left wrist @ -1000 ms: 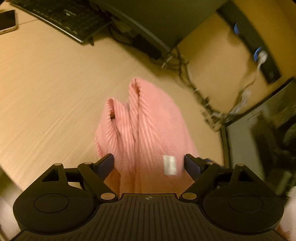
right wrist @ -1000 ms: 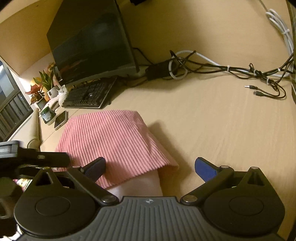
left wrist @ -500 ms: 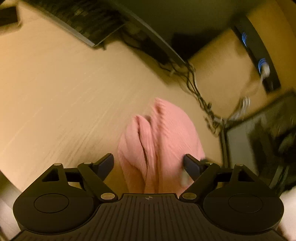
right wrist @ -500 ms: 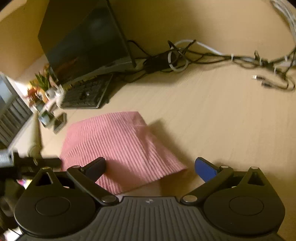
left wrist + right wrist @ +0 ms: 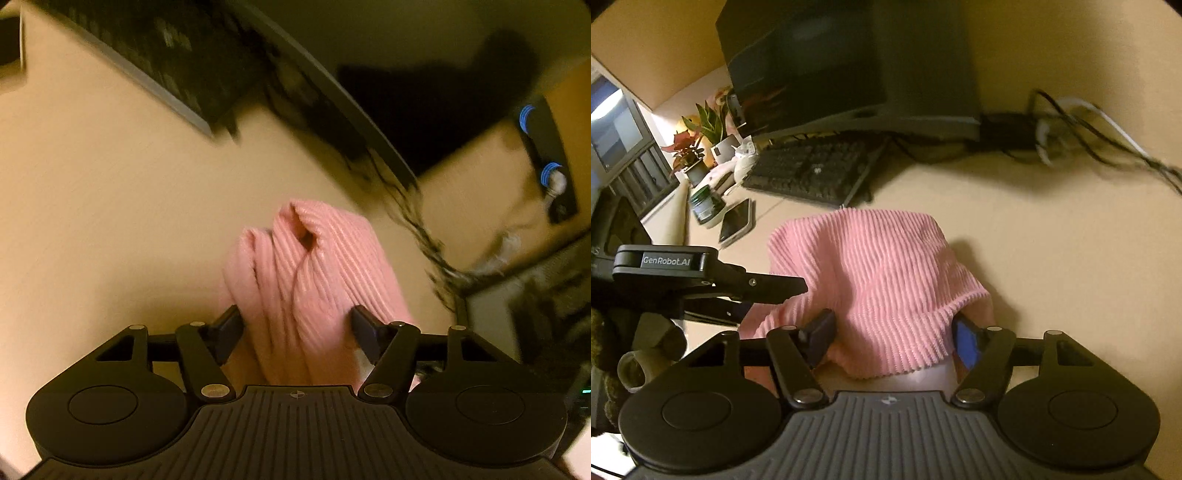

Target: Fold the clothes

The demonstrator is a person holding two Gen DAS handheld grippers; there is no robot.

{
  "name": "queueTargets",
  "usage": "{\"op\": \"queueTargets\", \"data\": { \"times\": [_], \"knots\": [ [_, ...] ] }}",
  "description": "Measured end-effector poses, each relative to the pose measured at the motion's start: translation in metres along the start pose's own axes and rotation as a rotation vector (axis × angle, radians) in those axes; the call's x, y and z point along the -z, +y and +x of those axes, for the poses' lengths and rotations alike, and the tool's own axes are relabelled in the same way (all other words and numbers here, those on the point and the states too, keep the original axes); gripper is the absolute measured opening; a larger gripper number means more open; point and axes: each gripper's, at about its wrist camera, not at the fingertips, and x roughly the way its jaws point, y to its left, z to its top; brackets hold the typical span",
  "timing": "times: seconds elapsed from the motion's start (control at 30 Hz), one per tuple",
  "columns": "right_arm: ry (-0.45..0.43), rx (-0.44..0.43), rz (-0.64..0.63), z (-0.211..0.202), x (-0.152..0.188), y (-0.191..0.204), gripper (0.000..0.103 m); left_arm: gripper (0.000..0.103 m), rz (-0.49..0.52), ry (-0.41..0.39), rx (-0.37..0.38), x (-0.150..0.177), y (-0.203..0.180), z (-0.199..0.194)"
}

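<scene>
Left wrist view: pink ribbed knit garment bunched into several thick folds on the tan desk, wedged between the fingers of the left gripper, whose jaws have just been closing; both pads press into the cloth at its sides, so it's clamped on the bundle. Right wrist view shows the same garment from the other end, a rounded ribbed hump w/ a loose hem hanging toward the camera (paler layer under it). Right gripper jaws have also just been closing and sit against the hem on both sides, blue pad on the right touching the fabric, so gripped too. Left gripper comes in from the left of that frame, tips buried in the cloth edge. Behind: black keyboard and dark monitor, close to the far edge of the garment. Phone and a green-lidded jar left of it, potted plants further back. Cable tangle at right, well apart from cloth. Bkgd in left view is motion-blurred.
</scene>
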Motion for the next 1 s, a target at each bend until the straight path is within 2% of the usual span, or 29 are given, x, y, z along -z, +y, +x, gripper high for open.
{"op": "queueTargets", "data": {
  "times": [0.1, 0.23, 0.3, 0.37, 0.43, 0.53, 0.57, 0.6, 0.63, 0.67, 0.73, 0.83, 0.87, 0.97, 1.0],
  "knots": [
    [-0.032, 0.033, -0.066, 0.033, -0.023, 0.019, 0.069, 0.082, 0.075, -0.061, -0.113, -0.035, 0.014, 0.001],
    [-0.043, 0.03, -0.119, 0.058, -0.046, 0.034, 0.073, 0.083, 0.082, -0.099, -0.19, -0.069, 0.029, -0.011],
    [-0.052, 0.002, -0.125, 0.058, -0.051, 0.034, 0.089, 0.084, 0.082, -0.126, -0.206, -0.079, 0.029, -0.025],
    [-0.059, -0.021, -0.078, 0.052, -0.052, 0.024, 0.095, 0.089, 0.069, -0.15, -0.173, -0.085, 0.027, -0.041],
    [-0.034, -0.005, -0.019, 0.048, -0.046, 0.011, 0.097, 0.09, 0.066, -0.146, -0.096, -0.085, 0.019, -0.048],
    [0.01, -0.005, 0.074, 0.046, -0.033, -0.004, 0.097, 0.079, 0.098, -0.056, -0.04, -0.074, 0.013, -0.032],
    [0.025, -0.026, 0.108, 0.046, -0.027, -0.007, 0.097, 0.065, 0.113, -0.022, -0.027, -0.069, 0.011, -0.026],
    [0.036, -0.05, 0.136, 0.045, -0.023, -0.008, 0.088, 0.053, 0.13, -0.004, -0.044, -0.065, 0.013, -0.02],
    [0.038, -0.081, 0.146, 0.044, -0.022, -0.005, 0.078, 0.052, 0.147, 0.014, -0.063, -0.062, 0.016, -0.013],
    [0.035, -0.11, 0.153, 0.042, -0.023, 0.0, 0.059, 0.05, 0.164, 0.032, -0.081, -0.058, 0.018, -0.007],
    [-0.029, -0.14, 0.115, 0.031, -0.035, 0.017, 0.057, 0.047, 0.14, 0.027, -0.076, -0.062, 0.028, -0.003],
    [-0.093, -0.14, -0.036, 0.025, -0.048, 0.043, 0.057, 0.048, 0.177, -0.003, -0.115, -0.072, 0.041, 0.001],
    [-0.092, -0.129, -0.083, 0.027, -0.049, 0.049, 0.057, 0.052, 0.193, -0.01, -0.127, -0.075, 0.045, 0.003],
    [0.017, -0.034, -0.165, 0.053, -0.04, 0.051, 0.059, 0.062, 0.164, -0.012, -0.125, -0.083, 0.057, 0.004],
    [0.026, -0.026, -0.161, 0.054, -0.038, 0.048, 0.065, 0.064, 0.161, -0.012, -0.122, -0.083, 0.058, 0.001]
  ]
}}
